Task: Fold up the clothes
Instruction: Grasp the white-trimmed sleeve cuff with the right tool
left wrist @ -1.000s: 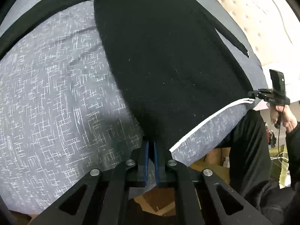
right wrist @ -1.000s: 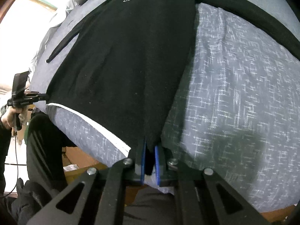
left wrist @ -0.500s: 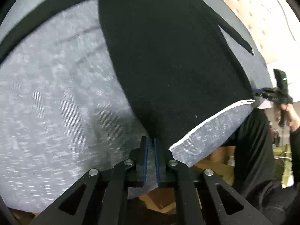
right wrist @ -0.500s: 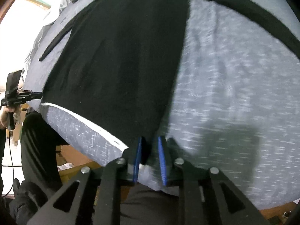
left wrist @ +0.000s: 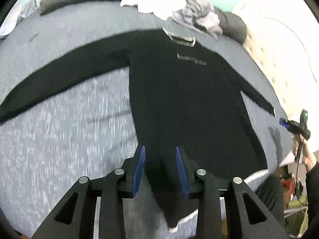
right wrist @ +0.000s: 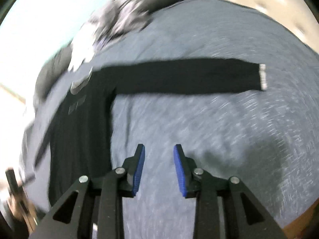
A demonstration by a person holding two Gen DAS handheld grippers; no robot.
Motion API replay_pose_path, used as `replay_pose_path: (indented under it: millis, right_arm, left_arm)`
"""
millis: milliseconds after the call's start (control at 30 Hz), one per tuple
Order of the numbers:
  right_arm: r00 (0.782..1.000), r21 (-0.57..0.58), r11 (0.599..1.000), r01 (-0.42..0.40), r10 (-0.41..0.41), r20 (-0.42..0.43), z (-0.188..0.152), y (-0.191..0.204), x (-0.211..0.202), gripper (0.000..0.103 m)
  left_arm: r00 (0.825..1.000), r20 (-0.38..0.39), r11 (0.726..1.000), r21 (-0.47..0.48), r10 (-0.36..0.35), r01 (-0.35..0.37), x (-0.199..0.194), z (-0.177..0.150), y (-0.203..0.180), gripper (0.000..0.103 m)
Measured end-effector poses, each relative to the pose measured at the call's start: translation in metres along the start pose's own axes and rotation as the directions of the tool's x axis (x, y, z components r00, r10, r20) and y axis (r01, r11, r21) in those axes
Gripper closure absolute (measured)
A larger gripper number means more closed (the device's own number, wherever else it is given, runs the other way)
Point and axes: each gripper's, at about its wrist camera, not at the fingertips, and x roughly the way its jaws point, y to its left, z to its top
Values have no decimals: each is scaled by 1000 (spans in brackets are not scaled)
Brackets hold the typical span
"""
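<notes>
The black sweater (left wrist: 191, 99) was found spread flat, front up, on the grey bedspread (left wrist: 65, 139). Both sleeves and the white-trimmed collar were recorded only in the left wrist view; the right view was blurred, showing 1 sleeve. The left gripper (left wrist: 160, 169) and right gripper (right wrist: 158, 168) were spread apart, nothing pinched.

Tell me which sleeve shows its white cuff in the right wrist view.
The sleeve stretched straight across the bedspread; the other sleeve is a blurred sliver, cuff unseen.
</notes>
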Motion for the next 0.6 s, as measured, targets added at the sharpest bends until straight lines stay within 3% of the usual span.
replay_pose_path:
  millis: [233, 333, 600]
  right_arm:
    - [986, 255, 967, -18, -25, 163, 31, -61, 1, 71]
    - [983, 313, 950, -14, -44, 180, 37, -82, 6, 56]
    - [973, 372, 927, 47, -126, 192, 60, -121, 17, 54]
  left_arm:
    - [997, 73, 999, -49, -15, 19, 11, 17, -4, 68]
    - [997, 81, 999, -48, -5, 9, 19, 21, -6, 68]
    - [997, 83, 998, -57, 7, -3, 28, 28, -5, 68]
